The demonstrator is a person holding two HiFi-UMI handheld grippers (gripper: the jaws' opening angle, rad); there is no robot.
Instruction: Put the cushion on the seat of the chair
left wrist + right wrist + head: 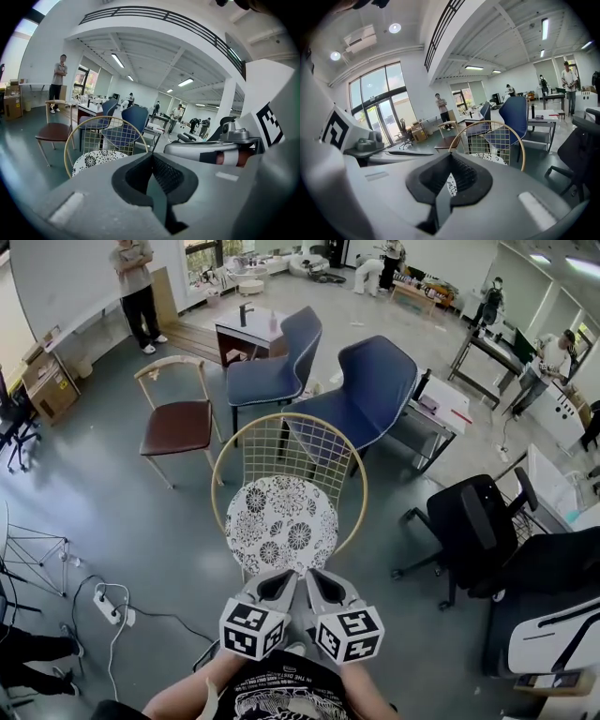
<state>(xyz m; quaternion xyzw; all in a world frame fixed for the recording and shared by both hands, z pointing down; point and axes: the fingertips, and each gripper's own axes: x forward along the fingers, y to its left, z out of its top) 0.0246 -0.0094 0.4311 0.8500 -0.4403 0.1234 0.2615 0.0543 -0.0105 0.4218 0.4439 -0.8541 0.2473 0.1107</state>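
A round cushion with a black-and-white flower print lies flat on the seat of the gold wire chair, directly in front of me. The cushion and chair also show low in the left gripper view, and the cushion sits under the wire back in the right gripper view. My left gripper and right gripper hover side by side just short of the cushion's near edge, pointing at it. Both are shut with nothing between their jaws.
A wooden chair with a brown seat stands to the left behind the wire chair, and two blue chairs stand behind it. Black office chairs fill the right. A power strip with cables lies on the floor at left. People stand far off.
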